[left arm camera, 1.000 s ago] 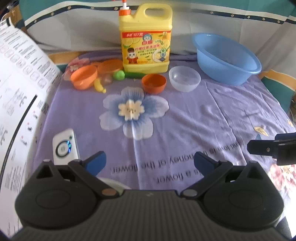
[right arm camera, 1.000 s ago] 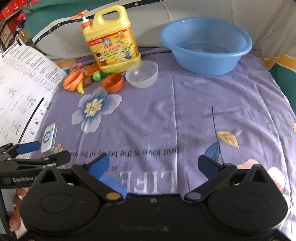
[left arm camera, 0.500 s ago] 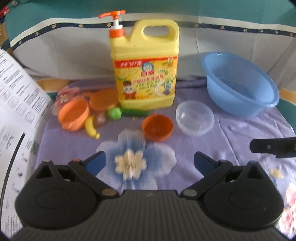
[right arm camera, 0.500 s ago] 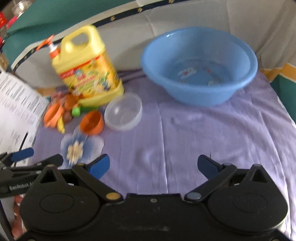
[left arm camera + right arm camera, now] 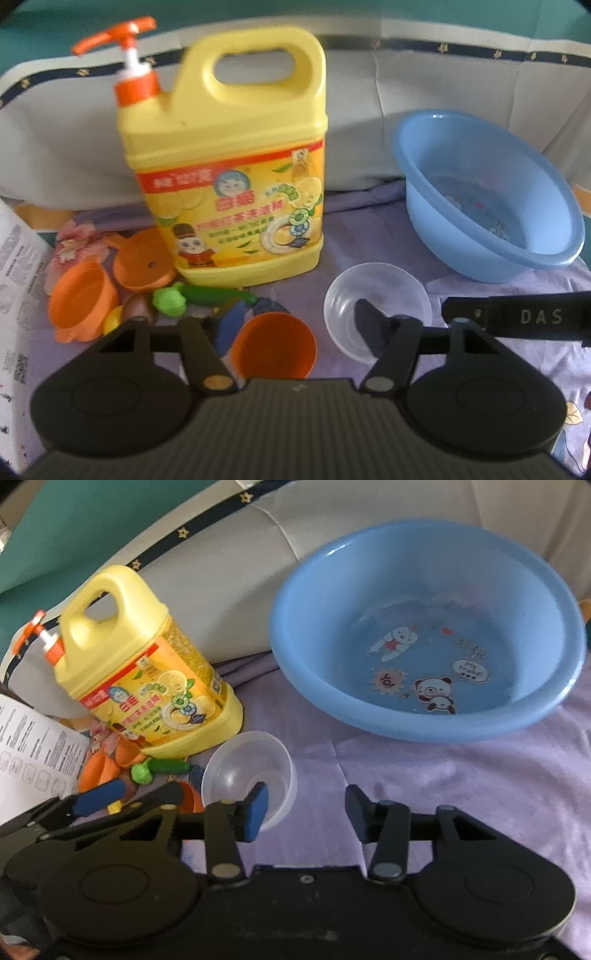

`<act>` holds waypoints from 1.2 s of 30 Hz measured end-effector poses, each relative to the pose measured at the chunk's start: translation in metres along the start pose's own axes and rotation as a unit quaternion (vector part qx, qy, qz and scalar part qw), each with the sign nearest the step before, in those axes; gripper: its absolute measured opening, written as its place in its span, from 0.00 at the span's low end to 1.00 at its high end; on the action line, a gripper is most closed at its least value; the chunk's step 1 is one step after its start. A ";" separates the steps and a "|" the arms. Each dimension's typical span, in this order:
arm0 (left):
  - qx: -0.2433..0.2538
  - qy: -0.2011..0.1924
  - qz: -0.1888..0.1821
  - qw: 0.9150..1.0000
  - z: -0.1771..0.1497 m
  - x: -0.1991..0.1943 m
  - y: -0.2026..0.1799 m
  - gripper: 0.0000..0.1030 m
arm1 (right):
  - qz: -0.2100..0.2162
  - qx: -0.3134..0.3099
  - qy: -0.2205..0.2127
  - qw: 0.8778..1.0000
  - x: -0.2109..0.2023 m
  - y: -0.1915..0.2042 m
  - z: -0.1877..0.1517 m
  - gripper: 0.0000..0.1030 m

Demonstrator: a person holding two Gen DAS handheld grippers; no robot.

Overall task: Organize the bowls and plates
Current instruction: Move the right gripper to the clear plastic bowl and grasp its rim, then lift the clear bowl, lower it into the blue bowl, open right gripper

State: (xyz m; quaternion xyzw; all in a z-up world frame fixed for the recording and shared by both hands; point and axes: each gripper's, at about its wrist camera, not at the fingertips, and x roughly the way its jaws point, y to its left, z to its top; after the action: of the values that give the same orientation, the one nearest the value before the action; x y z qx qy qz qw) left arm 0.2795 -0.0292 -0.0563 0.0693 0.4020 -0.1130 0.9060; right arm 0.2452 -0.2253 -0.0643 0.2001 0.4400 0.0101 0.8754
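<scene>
Standing at the back of the purple flowered cloth (image 5: 461, 775), the blue basin (image 5: 424, 635) was the biggest thing, and everything else sat to its left: first the yellow soap jug (image 5: 229, 166), then, in front of the jug and nearer the basin, the clear bowl (image 5: 376, 302), then the small orange bowl (image 5: 273, 343) just left of the clear one, with an orange cup (image 5: 79, 299), an orange lid-like piece (image 5: 142, 262) and a green toy (image 5: 177, 299) clustered farthest from the basin. The risk, as I judged it, lay in the two tools working side by side: the clear bowl looked light and thin, so a pad catching its rim could tip it or shove it into the orange bowl. The left gripper (image 5: 295, 328) pointed steeply down, its jaws closing with the orange bowl between them, though no pad seemed to press on it yet; one finger overlapped the clear bowl. The right gripper (image 5: 306, 808) angled down likewise, its jaws closing, one pad in front of the clear bowl's near rim, the other over bare cloth, holding nothing.
</scene>
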 end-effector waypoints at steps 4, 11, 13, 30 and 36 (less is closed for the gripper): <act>0.015 0.010 -0.010 1.000 0.002 0.015 -0.007 0.52 | 0.006 0.003 0.008 1.000 0.016 -0.002 0.003 0.35; 0.042 0.028 -0.020 0.999 0.002 0.033 -0.022 0.35 | 0.021 0.004 0.021 1.000 0.034 -0.005 -0.001 0.16; 0.046 0.038 -0.027 0.998 0.001 0.040 -0.025 0.23 | 0.027 0.003 0.021 0.999 0.036 -0.006 -0.003 0.12; 0.055 0.040 -0.036 0.997 -0.011 0.006 -0.045 0.12 | 0.023 -0.020 0.018 0.999 -0.002 -0.010 -0.021 0.09; 0.048 0.039 -0.040 0.997 -0.028 -0.035 -0.047 0.12 | 0.024 -0.035 0.020 0.999 -0.039 -0.005 -0.045 0.09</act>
State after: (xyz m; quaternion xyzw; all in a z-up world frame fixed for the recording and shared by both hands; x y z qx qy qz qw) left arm 0.2248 -0.0636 -0.0505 0.1008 0.4331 -0.1653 0.8803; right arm 0.1856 -0.2219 -0.0598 0.1797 0.4515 0.0501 0.8725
